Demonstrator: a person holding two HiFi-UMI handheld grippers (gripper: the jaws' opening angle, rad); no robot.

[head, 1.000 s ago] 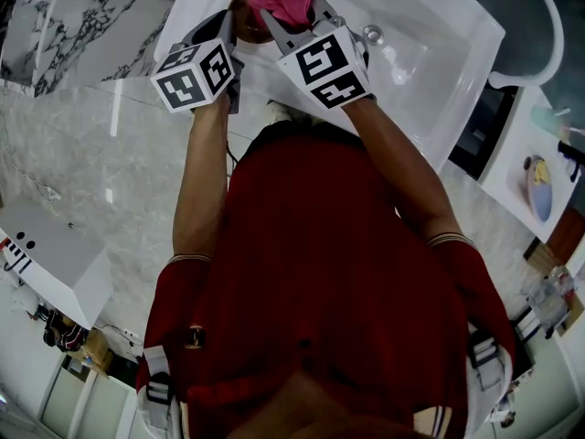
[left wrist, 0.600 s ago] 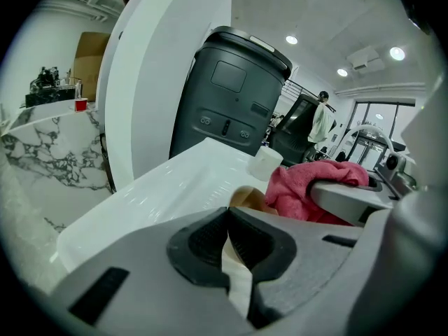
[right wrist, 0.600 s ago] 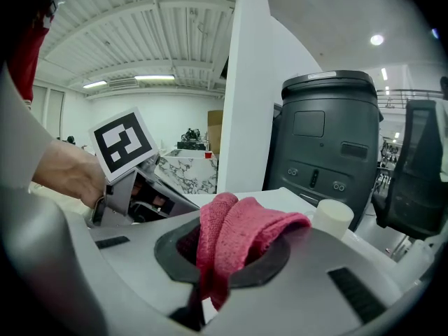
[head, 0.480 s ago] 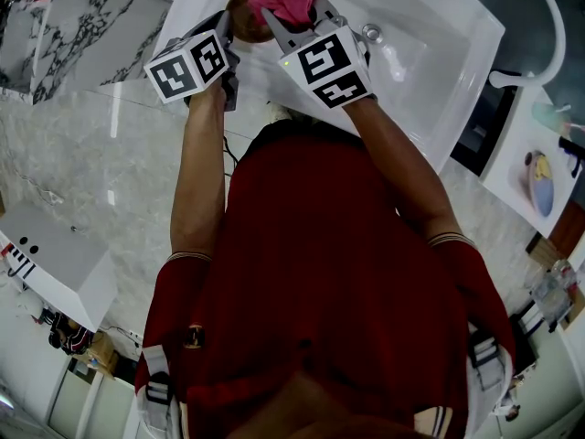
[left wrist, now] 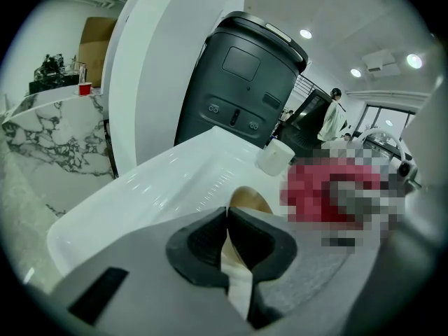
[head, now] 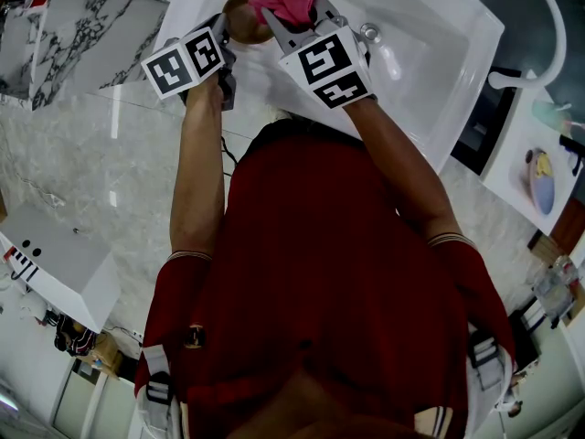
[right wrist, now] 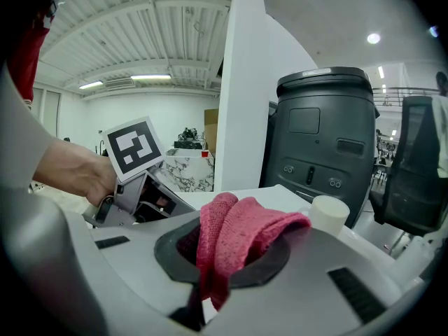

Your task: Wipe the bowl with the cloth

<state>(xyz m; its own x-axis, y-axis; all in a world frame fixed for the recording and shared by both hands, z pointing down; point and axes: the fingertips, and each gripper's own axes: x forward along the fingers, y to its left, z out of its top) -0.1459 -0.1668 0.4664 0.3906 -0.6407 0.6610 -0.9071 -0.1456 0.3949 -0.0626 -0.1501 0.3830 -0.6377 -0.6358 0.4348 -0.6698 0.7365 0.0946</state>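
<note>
L hand-held gripper shifted slightly up-left vs 1 s ago. Bowl is clamped by its rim in that gripper and held over white sink. R hand-held gripper is clenched on pink cloth, which is seen against bowl in head view.

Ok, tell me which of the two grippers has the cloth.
The right gripper: its jaws are shut on the pink cloth. The left gripper is shut on the rim of the brown bowl instead.
</note>
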